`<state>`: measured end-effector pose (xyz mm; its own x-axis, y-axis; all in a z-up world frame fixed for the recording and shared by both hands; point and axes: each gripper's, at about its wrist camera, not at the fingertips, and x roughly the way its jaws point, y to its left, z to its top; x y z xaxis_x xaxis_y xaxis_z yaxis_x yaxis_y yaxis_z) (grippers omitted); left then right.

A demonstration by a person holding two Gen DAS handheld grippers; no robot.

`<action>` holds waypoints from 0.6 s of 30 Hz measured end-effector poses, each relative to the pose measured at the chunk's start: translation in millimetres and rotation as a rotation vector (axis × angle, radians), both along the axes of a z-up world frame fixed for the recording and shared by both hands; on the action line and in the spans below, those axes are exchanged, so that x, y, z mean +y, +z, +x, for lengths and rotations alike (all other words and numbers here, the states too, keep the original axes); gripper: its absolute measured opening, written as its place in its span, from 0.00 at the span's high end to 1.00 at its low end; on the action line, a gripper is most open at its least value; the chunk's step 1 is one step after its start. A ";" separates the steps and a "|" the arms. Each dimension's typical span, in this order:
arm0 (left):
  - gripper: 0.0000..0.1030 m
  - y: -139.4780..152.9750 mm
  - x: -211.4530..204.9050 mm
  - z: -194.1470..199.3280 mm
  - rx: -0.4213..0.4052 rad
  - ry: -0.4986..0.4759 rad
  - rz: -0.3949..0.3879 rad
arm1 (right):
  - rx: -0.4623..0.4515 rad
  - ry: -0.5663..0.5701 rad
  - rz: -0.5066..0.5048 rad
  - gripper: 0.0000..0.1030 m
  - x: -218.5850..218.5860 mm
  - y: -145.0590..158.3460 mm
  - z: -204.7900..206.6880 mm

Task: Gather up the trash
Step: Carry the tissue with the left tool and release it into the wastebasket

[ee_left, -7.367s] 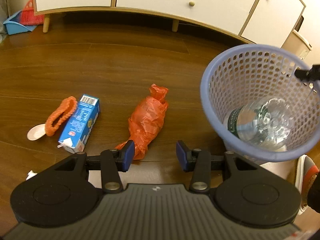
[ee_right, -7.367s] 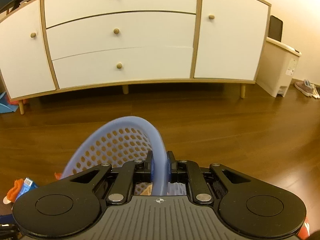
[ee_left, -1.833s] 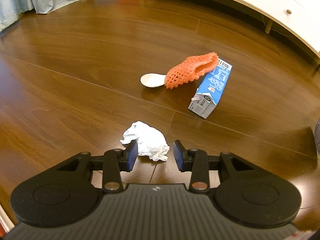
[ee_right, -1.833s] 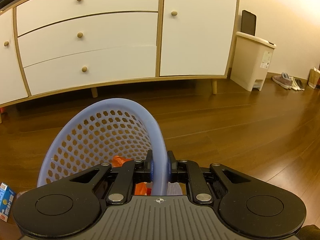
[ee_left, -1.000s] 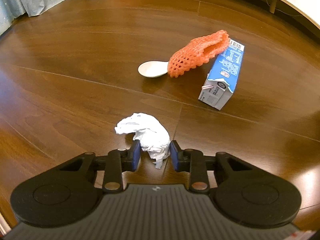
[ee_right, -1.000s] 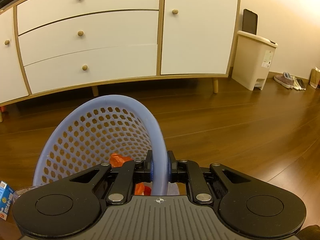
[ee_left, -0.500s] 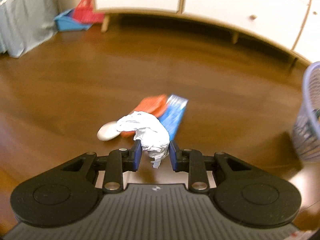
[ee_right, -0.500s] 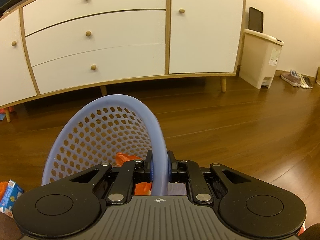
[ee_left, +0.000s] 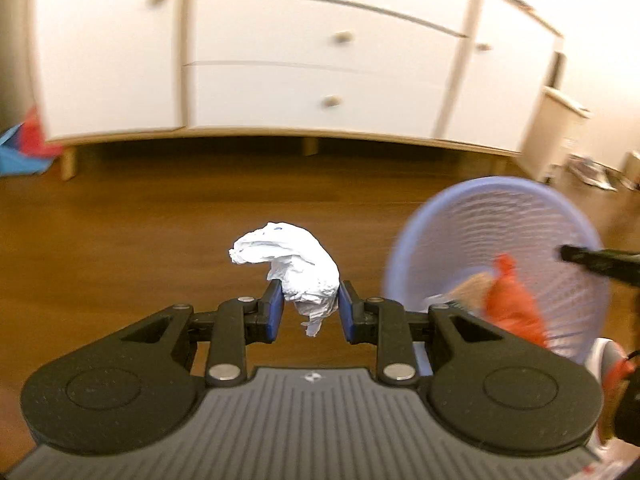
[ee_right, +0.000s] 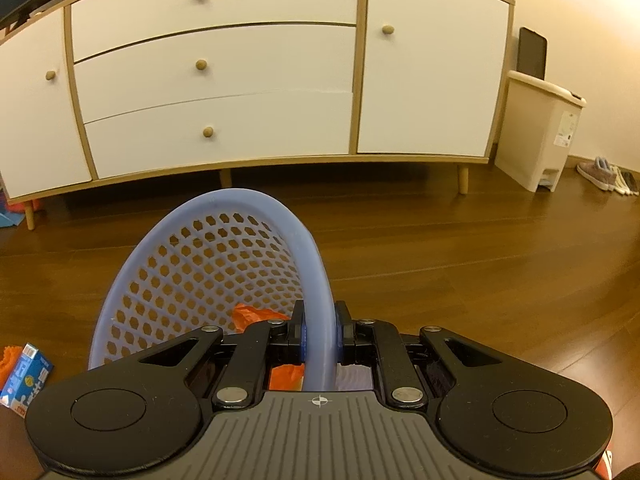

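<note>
My left gripper (ee_left: 311, 304) is shut on a crumpled white tissue (ee_left: 298, 264), held up above the wooden floor. To its right tilts the lavender mesh basket (ee_left: 472, 204) with an orange plastic bag (ee_left: 512, 308) inside. My right gripper (ee_right: 320, 332) is shut on the basket's rim (ee_right: 318, 280); the orange bag (ee_right: 252, 314) shows through the mesh. At the far left of the right wrist view a blue milk carton (ee_right: 26, 376) lies on the floor beside an orange foam net (ee_right: 7, 356).
A white sideboard (ee_right: 224, 76) on wooden legs spans the back. A beige pedal bin (ee_right: 540, 132) and shoes (ee_right: 608, 174) stand at the right. A blue and red dustpan set (ee_left: 22, 148) sits at the far left.
My left gripper closed on the tissue, lifted it off the floor and swung right toward the basket. The right gripper kept its hold on the basket rim.
</note>
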<state>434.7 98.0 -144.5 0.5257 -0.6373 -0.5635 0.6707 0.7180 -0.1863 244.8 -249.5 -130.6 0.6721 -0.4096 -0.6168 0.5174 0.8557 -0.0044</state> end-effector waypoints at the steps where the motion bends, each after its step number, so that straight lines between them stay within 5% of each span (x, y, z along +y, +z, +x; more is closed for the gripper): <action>1: 0.76 4.3 -11.1 -3.4 -0.005 -0.028 -0.009 | 0.000 0.003 0.001 0.91 -2.1 0.4 0.2; 8: 0.76 15.2 -80.4 -23.8 -0.018 -0.173 -0.012 | -0.006 0.003 0.018 0.91 -11.1 -1.5 1.5; 18: 0.69 7.8 -123.0 -35.4 0.007 -0.289 0.003 | -0.023 -0.036 0.057 0.91 -18.3 -4.2 -2.1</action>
